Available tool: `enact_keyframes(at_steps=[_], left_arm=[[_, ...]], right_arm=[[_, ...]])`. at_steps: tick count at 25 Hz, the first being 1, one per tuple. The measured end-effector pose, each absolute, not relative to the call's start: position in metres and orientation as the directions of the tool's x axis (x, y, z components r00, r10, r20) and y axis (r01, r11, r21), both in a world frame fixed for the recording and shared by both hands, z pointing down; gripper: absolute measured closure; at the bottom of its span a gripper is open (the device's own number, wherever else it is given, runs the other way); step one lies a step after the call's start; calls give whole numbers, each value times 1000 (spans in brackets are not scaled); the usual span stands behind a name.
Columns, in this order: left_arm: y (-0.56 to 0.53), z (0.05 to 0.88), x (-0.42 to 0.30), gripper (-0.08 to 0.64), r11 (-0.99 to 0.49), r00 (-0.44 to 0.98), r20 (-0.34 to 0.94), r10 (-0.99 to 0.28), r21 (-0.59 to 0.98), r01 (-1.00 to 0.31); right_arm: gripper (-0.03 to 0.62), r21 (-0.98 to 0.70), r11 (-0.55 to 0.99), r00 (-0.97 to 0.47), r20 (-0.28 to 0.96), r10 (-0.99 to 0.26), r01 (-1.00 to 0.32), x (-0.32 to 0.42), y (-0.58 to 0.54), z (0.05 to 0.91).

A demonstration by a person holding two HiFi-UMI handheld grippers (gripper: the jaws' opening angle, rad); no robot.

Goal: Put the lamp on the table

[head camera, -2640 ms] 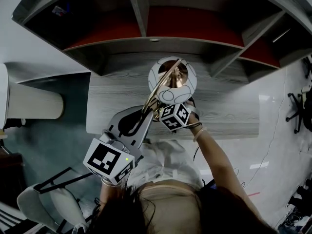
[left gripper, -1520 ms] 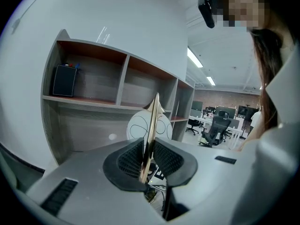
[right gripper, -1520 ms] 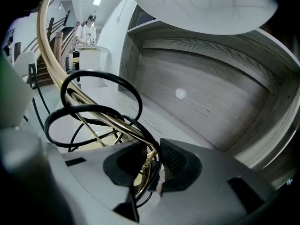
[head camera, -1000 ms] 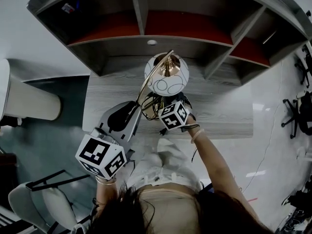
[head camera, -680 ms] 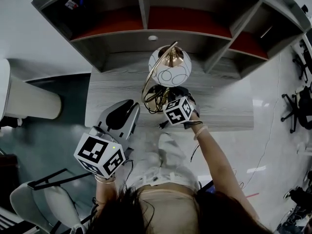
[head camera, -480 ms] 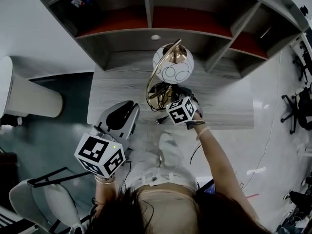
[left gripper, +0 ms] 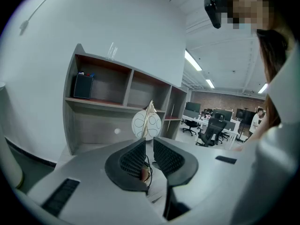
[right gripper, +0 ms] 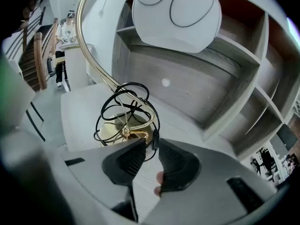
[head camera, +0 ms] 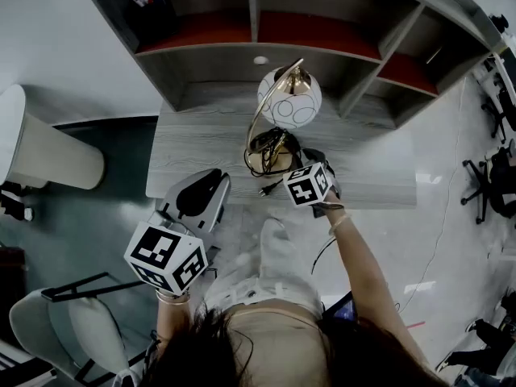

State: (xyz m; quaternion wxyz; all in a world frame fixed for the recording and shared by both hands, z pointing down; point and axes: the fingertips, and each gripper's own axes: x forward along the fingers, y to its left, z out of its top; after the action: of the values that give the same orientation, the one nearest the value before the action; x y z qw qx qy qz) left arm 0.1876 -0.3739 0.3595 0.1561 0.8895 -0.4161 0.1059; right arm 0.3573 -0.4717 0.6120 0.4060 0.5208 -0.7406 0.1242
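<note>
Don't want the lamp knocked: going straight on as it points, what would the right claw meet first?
Probably the black cord on the lamp base; depth unclear. The right claw has just been opening, nothing between its jaws.

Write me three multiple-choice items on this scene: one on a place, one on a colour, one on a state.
1. The lamp stands: A on the floor; B on the grey table; C on a shelf.
2. Its globe shade is: A red; B black; C white.
3. The right gripper is: A open and empty; B shut on the cord; C shut on the stem.

Key: B, its gold base rests on the tabletop; C, the globe shows white in every view; A, its jaws have just been opening, with a gap and nothing between them.
</note>
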Motion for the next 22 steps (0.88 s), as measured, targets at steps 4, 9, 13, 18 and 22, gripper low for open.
enact_keyframes(at_steps=[4, 9, 13, 18, 22], left_arm=[[-358, 361, 186, 508, -610, 637, 316, -703, 193, -768], [-333, 358, 181, 509, -617, 651, 294, -700, 210, -758], [-314, 360, 174, 509, -623, 657, 298, -693, 211, -753], [-293, 362, 168, 520, -627, 664, 293, -688, 221, -747], [-284, 358, 165, 528, -624, 656, 280, -701, 204, -755]], right_arm=[[503, 219, 399, -131, 716, -685, -890, 359, -455, 601], [503, 188, 368, -147, 686, -713, -911, 350, -434, 584], [503, 191, 358, -151, 659, -737, -914, 340, -418, 568], [506, 202, 340, -153, 612, -776, -918, 330, -393, 544], [530, 216, 332, -157, 571, -806, -918, 324, -385, 526]])
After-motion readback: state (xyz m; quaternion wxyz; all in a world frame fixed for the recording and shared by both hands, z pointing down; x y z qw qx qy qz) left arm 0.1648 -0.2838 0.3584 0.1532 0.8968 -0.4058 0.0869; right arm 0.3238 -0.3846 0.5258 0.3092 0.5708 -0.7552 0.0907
